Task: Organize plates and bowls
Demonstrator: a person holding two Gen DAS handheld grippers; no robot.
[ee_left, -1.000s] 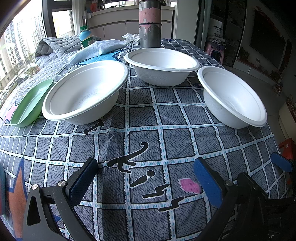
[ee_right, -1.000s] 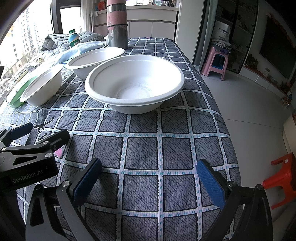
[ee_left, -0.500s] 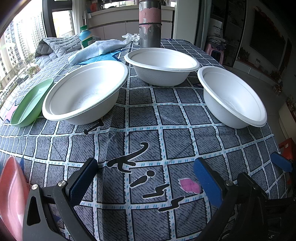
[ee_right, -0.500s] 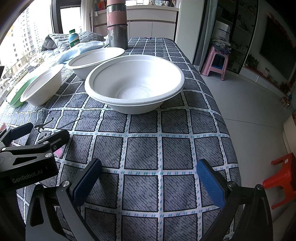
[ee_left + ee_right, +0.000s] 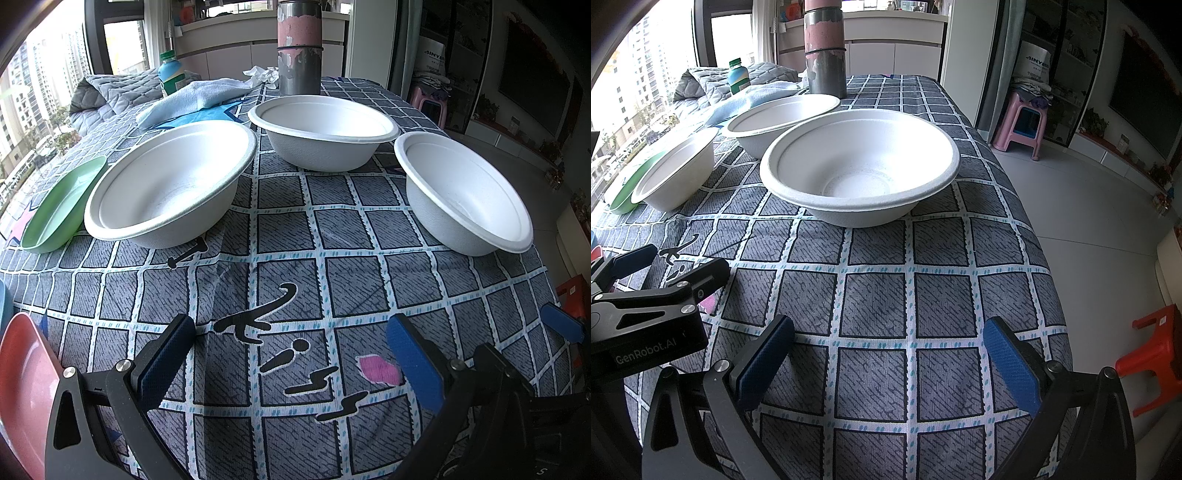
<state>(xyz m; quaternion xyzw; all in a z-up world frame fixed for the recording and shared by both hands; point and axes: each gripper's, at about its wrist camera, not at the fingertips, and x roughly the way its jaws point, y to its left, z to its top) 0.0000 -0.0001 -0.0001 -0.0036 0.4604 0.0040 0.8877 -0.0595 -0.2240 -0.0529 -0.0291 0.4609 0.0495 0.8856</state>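
The left tongs hang released, their blue pads spread wide and grasping nothing, low over the grey checked cloth-covered surface. The right tongs are likewise released and empty, just beside the left ones at the surface's near edge.

From the left tongs, a wide white paper bowl sits at eleven o'clock, a second white paper bowl at twelve, and a third white paper bowl at two; that third bowl lies directly at twelve o'clock from the right tongs. All three stand upright and apart from one another. A pale green shallow plate rests at ten o'clock, just beside the wide bowl, and a red plate shows at nine, at the frame's edge.

Nothing appears nested or stacked, so the organizing looks barely begun: bowls remain to be gathered into one pile, plates into another.
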